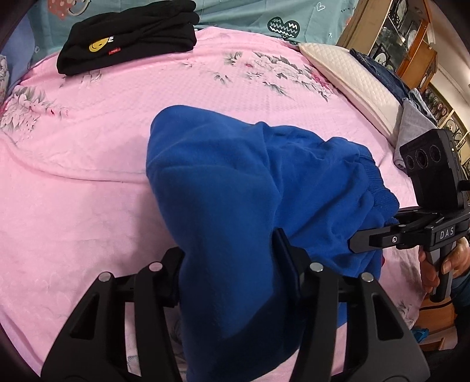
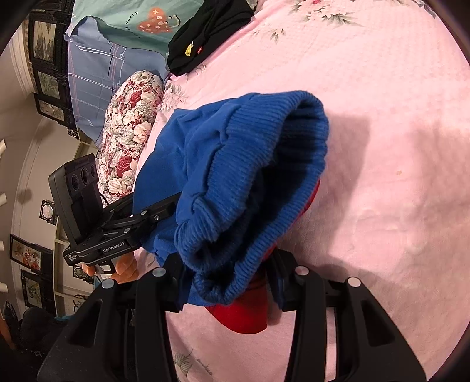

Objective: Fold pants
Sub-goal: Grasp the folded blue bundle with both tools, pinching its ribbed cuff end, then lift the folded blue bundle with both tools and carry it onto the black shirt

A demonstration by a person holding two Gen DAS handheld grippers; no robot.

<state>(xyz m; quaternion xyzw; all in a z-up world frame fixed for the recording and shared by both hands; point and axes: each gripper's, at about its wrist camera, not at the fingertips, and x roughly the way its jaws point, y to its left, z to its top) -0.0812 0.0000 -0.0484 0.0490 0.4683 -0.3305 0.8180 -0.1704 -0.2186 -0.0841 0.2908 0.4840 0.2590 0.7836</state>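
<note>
Left wrist view: the left hand-held gripper (image 1: pixel 232 264) is clamped on a thick fold of the blue pants (image 1: pixel 235 182), lifting them off the pink bed (image 1: pixel 88 147) — likely to carry a fold over.

Right wrist view: the right hand-held gripper (image 2: pixel 229 282) pinches the ribbed waistband (image 2: pixel 264 164) — keeping that end level.

"DAS" stands in pale letters on the body of the right gripper (image 1: pixel 361 239), at three o'clock in the left wrist view. "GenRobot.AI" runs along the left gripper (image 2: pixel 164 211), at nine o'clock in the right wrist view. The teal quilt (image 2: pixel 129 17) at eleven o'clock there bears the word "worry".
</note>
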